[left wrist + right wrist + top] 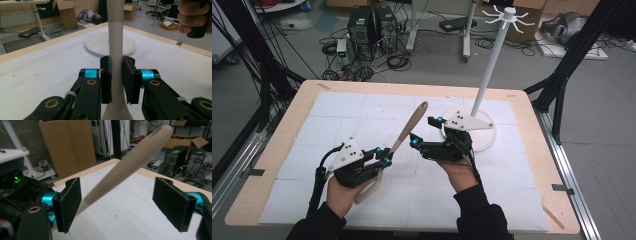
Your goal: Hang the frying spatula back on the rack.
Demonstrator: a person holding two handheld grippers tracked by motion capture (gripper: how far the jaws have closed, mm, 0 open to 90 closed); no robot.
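A long beige wooden spatula [408,129] slants up from my left gripper [387,156], its rounded handle end pointing to the far right and its flat blade hanging below near the person's left hand. In the left gripper view my left gripper [116,75] is shut on the spatula [116,37], both pads pressed against its shaft. My right gripper [424,131] is open around the upper handle. In the right gripper view the handle [130,165] runs between the wide-apart pads [172,205] of my right gripper [120,205], close by the left one, neither pressing on it.
A white stand with a tall pole [489,65], hooks at the top and a round base [484,142] stands on the white mat [342,115] just behind my right gripper. Computer towers [372,25] and cables lie on the floor beyond the table's far edge.
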